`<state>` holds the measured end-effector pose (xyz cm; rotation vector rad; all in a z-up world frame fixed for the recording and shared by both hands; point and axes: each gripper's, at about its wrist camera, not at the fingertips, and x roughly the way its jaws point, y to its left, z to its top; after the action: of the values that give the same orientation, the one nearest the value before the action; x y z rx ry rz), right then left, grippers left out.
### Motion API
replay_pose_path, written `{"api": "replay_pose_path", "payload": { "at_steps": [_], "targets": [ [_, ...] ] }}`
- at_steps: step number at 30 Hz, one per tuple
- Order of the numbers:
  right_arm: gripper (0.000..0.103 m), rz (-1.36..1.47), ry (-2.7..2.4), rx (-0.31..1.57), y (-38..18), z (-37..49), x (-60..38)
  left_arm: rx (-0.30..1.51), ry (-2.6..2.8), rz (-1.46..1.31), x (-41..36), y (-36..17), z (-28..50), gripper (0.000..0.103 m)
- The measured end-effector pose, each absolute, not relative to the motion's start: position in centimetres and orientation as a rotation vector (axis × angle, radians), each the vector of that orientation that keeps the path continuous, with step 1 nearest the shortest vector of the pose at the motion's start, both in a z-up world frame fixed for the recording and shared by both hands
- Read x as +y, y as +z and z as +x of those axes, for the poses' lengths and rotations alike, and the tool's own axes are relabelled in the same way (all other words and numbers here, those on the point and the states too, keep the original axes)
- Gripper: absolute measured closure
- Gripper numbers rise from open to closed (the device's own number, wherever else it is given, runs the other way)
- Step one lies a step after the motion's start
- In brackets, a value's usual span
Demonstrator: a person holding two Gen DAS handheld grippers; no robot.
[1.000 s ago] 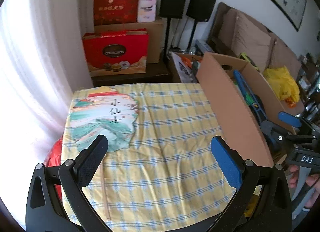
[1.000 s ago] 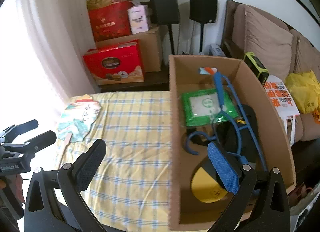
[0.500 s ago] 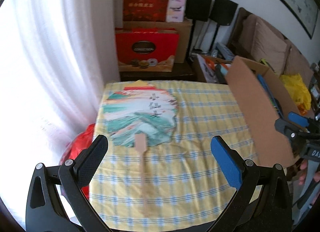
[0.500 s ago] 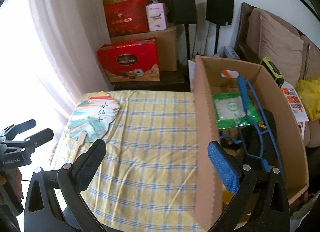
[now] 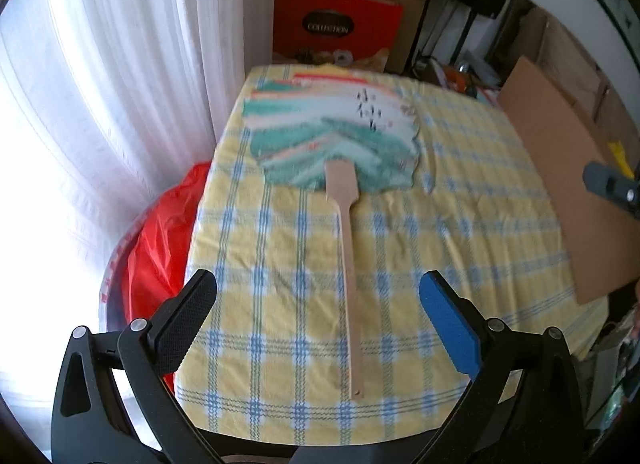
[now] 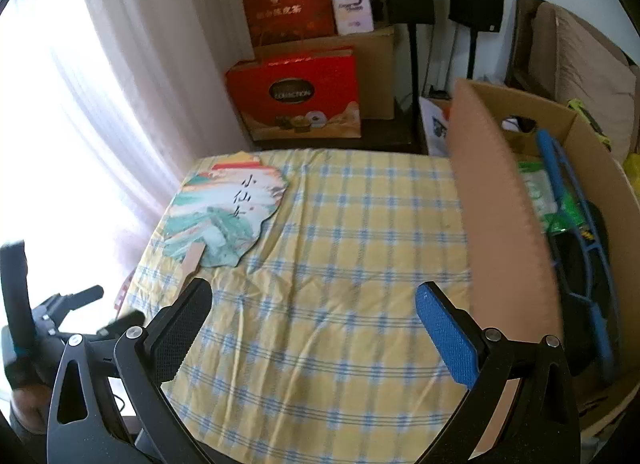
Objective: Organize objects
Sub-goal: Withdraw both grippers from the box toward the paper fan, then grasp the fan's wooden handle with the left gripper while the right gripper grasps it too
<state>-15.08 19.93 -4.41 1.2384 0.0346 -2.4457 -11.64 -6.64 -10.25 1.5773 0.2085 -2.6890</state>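
Left gripper lines up on the fan's handle; the box waits at the right.

The counter (image 5: pixel 460 223) under its yellow checked cloth carries the cardboard box (image 6: pixel 504 223) on the right, already holding a blue hanger (image 6: pixel 560 191) and a green packet (image 6: pixel 540 191); its other contents are hard to make out. The paper fan (image 5: pixel 332 139) lies far left. Within the last second the left gripper (image 5: pixel 316 320) has swung over, so the handle now runs between its apart jaws, likely a pickup. The right gripper (image 6: pixel 312 324), also apart, hovers empty mid-counter.

Painted paper fan (image 5: pixel 332 139) flat on tablecloth (image 5: pixel 460 232).
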Motion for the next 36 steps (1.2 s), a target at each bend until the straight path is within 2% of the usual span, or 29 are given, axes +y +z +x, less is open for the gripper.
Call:
{"api": "replay_pose_path", "payload": {
  "at_steps": [10,12,13,15,17,18,19,20,25,29,31,33,36],
  "targets": [
    [0.001,1.287,-2.380,0.017,-7.4,-15.3,16.9,0.203,-2.662,1.593,-6.4,-12.0,-11.1,0.003],
    [0.001,1.291,-2.371,0.012,-7.7,-15.3,16.5,0.212,-2.660,1.609,-6.5,-12.3,-11.1,0.012],
    [0.005,1.294,-2.363,0.006,-7.9,-15.3,16.2,0.217,-2.655,1.618,-6.6,-12.5,-11.2,0.014],
    [0.022,1.302,-2.339,-0.012,-8.2,-15.4,15.9,0.226,-2.650,1.631,-6.7,-12.8,-11.1,0.022],
    [0.046,1.326,-2.307,-0.012,-8.8,-15.3,15.3,0.231,-2.649,1.640,-6.7,-13.1,-11.0,0.033],
    [0.050,1.333,-2.297,-0.009,-9.0,-15.2,15.0,0.229,-2.646,1.652,-6.7,-13.3,-11.0,0.040],
    [0.054,1.340,-2.282,-0.009,-9.3,-15.2,14.7,0.228,-2.643,1.663,-6.7,-13.5,-11.0,0.043],
    [0.054,1.350,-2.263,-0.014,-9.7,-15.1,14.4,0.227,-2.638,1.678,-6.7,-13.7,-11.0,0.049],
    [0.057,1.379,-2.171,-0.063,-10.9,-14.8,12.9,0.275,-2.662,1.708,-6.7,-13.6,-10.8,0.059],
    [0.067,1.403,-2.069,-0.137,-11.7,-14.9,11.9,0.302,-2.677,1.732,-6.5,-13.5,-10.7,0.066],
    [0.068,1.411,-2.014,-0.187,-12.1,-15.0,11.3,0.305,-2.683,1.736,-6.5,-13.5,-10.7,0.076],
    [0.069,1.412,-1.979,-0.215,-12.3,-15.0,10.7,0.342,-2.693,1.751,-6.6,-13.6,-10.7,0.091],
    [0.070,1.424,-1.927,-0.239,-12.9,-15.0,9.7,0.415,-2.703,1.753,-7.0,-13.8,-10.5,0.096]
  ]
}}
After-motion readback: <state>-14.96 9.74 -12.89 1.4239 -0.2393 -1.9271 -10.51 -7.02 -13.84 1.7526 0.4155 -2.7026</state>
